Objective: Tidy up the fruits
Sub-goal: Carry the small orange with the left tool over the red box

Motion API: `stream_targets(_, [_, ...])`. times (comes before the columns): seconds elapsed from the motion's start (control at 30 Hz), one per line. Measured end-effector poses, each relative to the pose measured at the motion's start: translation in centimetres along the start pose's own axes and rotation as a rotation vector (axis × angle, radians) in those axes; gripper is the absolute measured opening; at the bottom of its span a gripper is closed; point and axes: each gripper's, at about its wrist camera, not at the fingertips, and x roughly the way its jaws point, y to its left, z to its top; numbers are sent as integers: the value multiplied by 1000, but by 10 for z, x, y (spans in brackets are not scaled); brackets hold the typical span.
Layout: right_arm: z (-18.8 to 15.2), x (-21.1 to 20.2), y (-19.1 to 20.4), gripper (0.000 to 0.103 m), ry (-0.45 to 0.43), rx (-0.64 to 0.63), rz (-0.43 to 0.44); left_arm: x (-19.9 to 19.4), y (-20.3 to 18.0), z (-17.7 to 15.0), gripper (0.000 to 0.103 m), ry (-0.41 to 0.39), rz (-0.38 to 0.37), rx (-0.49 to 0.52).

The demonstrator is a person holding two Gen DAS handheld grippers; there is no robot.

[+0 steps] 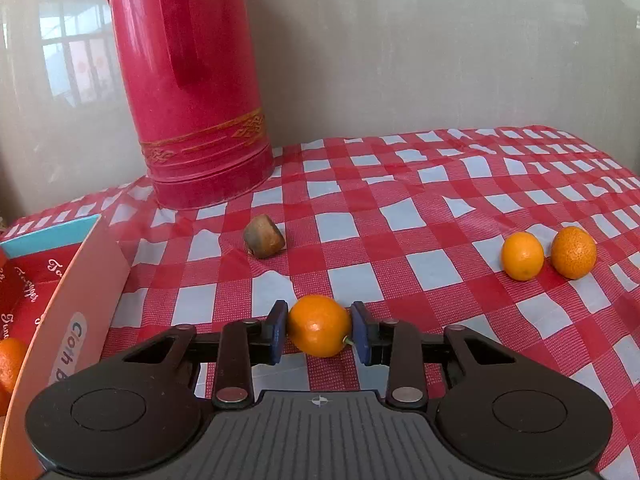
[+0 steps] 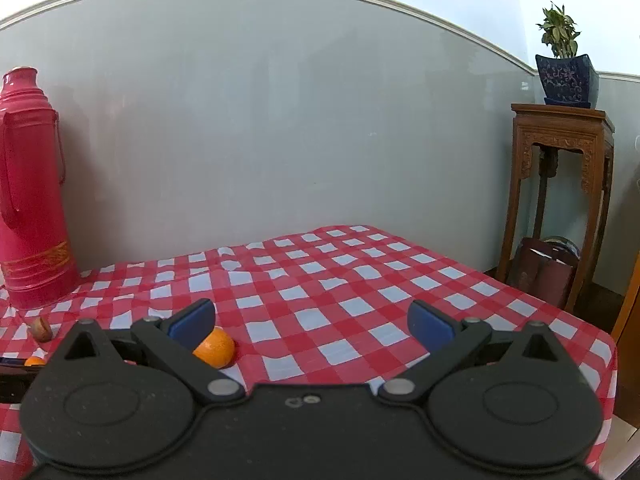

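My left gripper (image 1: pixel 319 330) is shut on a small orange (image 1: pixel 318 326) with a short green stem, held just above the checked tablecloth. Two more oranges, one smooth (image 1: pixel 522 256) and one rough-skinned (image 1: pixel 573 253), lie side by side at the right. A red cardboard box (image 1: pixel 60 304) stands at the left with an orange (image 1: pixel 10 364) inside it. My right gripper (image 2: pixel 312 320) is open and empty above the table. In the right wrist view an orange (image 2: pixel 216 348) lies behind its left finger (image 2: pixel 192 318).
A tall red thermos (image 1: pixel 192 80) stands at the back left against the wall. A brown cork stopper (image 1: pixel 264 236) lies on the red-and-white cloth (image 1: pixel 400 208). A wooden stand (image 2: pixel 560 200) with a potted plant (image 2: pixel 564 64) stands beyond the table's right edge.
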Motion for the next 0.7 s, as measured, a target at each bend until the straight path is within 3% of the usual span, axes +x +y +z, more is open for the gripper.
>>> stream_targets(0.7, [-1,-1,13,97,11,-21,23,-36,16,1,34,-33,-6,-8])
